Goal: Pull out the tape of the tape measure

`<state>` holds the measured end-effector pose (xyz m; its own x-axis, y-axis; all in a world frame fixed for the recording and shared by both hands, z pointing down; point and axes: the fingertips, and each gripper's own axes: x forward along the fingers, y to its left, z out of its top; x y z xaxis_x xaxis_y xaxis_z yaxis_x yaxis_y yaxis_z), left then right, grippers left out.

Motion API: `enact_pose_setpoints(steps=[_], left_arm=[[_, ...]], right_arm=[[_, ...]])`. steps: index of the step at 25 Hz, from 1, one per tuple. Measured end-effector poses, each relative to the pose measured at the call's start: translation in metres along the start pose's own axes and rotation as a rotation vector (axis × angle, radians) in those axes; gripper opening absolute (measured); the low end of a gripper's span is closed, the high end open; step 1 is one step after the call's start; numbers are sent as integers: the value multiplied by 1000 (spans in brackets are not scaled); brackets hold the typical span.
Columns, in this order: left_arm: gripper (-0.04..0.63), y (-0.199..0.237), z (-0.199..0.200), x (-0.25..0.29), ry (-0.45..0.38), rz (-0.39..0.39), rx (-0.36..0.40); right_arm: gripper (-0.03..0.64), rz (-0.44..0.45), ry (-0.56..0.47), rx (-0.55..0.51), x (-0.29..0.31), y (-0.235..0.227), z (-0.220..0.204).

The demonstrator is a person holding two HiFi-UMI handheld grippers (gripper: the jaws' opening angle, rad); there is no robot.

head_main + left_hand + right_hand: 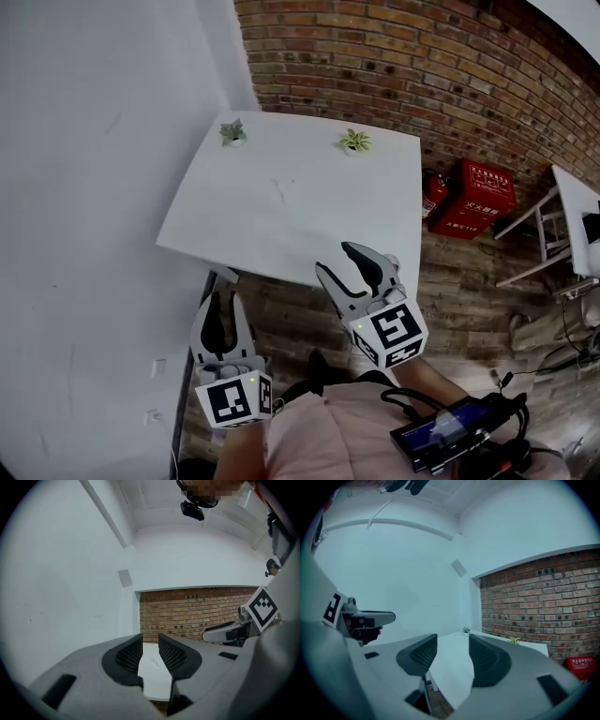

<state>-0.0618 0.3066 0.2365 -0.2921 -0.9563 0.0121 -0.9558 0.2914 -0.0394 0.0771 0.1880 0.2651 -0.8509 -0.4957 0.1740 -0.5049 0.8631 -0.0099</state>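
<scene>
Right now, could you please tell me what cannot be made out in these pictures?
Tape measure: in no view.
Faint mark on the table: too small, head view.
Print on the red boxes: too small, head view.
Most of the table: left gripper view, behind the left gripper's fingers.

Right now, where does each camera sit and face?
Head view: on the person's head, steeply down at white table; left tongs, right tongs, shirt show.
Left gripper view: on left tongs, level toward table, brick wall; own open jaws.
Right gripper view: on right tongs, likewise; own open jaws.
Shared: table, brick wall, each other's tongs.
</scene>
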Motion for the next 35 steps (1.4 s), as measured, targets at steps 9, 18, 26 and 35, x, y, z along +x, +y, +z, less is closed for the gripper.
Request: enact_pose_setpoints(steps=[9,18,26,35], left_arm=[[110,20,3,39,-7,-28,-2],[110,20,-26,81,62,-56,-4],[112,26,-46,151,121,-77,24],[112,41,-52,219,146,-73,41]], right_arm=[[215,-39,2,-2,33,-13,8],[216,-60,56,47,65,-40,-20],[216,-62,82,93,126,-79,-35],[216,-76,83,99,186,-127,-28]])
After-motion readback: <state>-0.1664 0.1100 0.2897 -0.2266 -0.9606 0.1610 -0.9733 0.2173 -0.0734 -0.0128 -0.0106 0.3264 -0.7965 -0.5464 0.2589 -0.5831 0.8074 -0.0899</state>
